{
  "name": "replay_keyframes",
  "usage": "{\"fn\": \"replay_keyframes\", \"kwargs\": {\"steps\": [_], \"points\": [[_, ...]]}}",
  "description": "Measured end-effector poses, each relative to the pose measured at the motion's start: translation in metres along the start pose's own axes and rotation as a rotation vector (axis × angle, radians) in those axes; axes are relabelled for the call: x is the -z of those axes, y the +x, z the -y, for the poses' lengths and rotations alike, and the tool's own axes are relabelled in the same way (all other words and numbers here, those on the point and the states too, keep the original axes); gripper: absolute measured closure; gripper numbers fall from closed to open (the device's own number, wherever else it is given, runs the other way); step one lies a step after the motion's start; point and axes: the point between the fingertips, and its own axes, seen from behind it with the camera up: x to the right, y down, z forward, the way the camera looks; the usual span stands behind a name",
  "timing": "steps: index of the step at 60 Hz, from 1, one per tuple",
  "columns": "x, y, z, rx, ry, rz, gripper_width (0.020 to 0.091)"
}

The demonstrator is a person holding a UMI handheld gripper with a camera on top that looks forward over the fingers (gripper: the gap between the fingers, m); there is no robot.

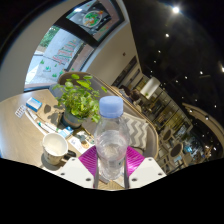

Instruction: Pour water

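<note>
A clear plastic water bottle [111,135] with a pale blue cap stands upright between my fingers. My gripper [111,163] is shut on the bottle, with both magenta pads [89,159] pressing its lower body. A white cup [55,146] sits on the table just ahead of the left finger, its mouth facing up. The whole scene is tilted, and the bottle looks lifted off the table.
A potted green plant [78,100] stands beyond the cup. A patterned mat [140,130] lies behind the bottle on the wooden table [20,140]. A window [55,55] and a framed picture [92,18] are on the far wall.
</note>
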Motion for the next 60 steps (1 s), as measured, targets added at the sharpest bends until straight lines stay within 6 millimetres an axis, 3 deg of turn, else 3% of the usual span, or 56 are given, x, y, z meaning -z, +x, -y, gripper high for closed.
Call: {"fn": "replay_keyframes", "kwargs": {"steps": [13, 25, 39, 46, 60], "points": [[-0.025, -0.027, -0.052, -0.394, -0.007, 0.201, 0.0761], [-0.048, -0.066, -0.085, -0.507, -0.021, 0.302, 0.0762], [-0.06, -0.099, -0.127, -0.538, -0.063, 0.368, 0.074], [-0.058, -0.096, -0.127, -0.536, -0.013, 0.372, 0.0714], [-0.057, -0.095, -0.129, -0.534, -0.035, 0.37, 0.059]]}}
